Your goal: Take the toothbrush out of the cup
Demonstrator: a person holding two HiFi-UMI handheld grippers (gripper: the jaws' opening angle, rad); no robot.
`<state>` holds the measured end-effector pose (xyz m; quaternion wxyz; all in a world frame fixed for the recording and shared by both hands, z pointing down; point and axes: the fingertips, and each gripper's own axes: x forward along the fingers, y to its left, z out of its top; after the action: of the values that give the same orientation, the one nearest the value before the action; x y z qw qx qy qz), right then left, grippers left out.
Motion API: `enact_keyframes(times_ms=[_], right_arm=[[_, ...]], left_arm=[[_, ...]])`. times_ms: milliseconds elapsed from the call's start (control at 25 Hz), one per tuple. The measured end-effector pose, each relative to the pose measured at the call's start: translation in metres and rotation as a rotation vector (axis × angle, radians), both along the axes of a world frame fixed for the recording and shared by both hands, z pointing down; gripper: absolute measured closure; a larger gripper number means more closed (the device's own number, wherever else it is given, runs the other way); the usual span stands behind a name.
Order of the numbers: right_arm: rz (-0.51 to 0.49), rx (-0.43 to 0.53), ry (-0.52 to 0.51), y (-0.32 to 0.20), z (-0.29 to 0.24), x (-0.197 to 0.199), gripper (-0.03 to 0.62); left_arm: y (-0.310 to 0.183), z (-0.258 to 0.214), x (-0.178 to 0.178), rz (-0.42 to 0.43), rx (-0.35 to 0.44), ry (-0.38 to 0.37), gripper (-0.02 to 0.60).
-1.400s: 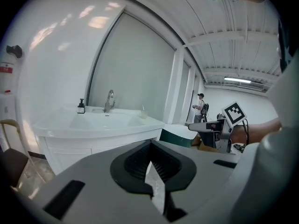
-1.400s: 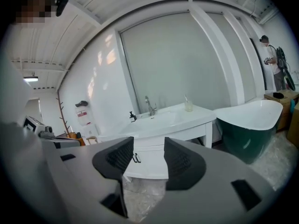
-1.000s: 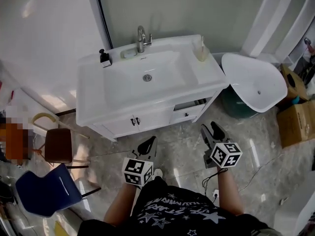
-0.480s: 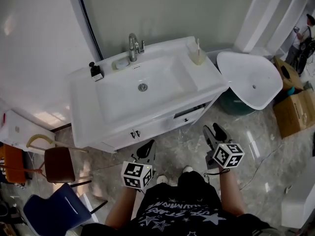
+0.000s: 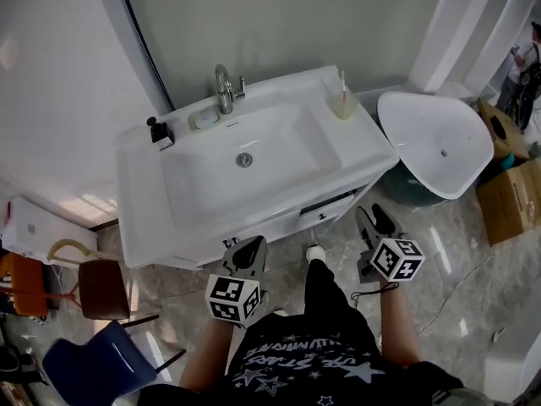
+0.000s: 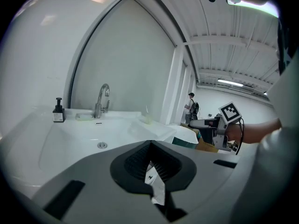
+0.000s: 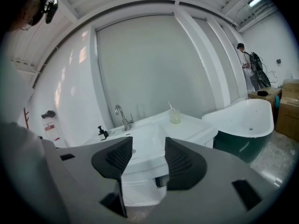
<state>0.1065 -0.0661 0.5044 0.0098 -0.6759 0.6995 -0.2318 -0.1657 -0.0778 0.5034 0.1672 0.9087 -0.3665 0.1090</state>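
The toothbrush (image 5: 341,78) stands upright in the clear cup (image 5: 343,104) on the back right corner of the white bench (image 5: 363,138), right of the faucet (image 5: 223,87) and near the bathtub (image 5: 435,142). Both grippers are well apart from the cup, at the bench's front. The left gripper (image 5: 244,250) has its jaws together and the right gripper (image 5: 374,220) is wide, with nothing between its jaws.
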Motion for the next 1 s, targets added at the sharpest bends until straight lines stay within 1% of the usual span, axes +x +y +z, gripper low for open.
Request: enact_keyframes(times_ms=[240,440,680,880,1000], right_arm=[[-0.021,0.041,-0.025,-0.073,-0.006,0.035,0.372],[-0.063,0.026,-0.038,-0.134,-0.002,0.072,0.372],[-0.073,0.024,-0.037,-0.203,-0.008,0.121,0.372],[-0.110,0.010,-0.025,-0.248,-0.005,0.140,0.372],[-0.135,-0.010,0.012,-0.269,-0.001,0.148,0.372]], left_arm=[[-0.056,-0.008,0.026,-0.039,0.021,-0.033,0.566],[-0.109,-0.011,0.060,-0.077,0.015,-0.053,0.566],[-0.160,-0.013,0.101,-0.100,0.002,-0.072,0.566],[-0.199,-0.015,0.131,-0.109,0.004,-0.076,0.566],[-0.219,-0.017,0.151,-0.100,0.009,-0.078,0.566]])
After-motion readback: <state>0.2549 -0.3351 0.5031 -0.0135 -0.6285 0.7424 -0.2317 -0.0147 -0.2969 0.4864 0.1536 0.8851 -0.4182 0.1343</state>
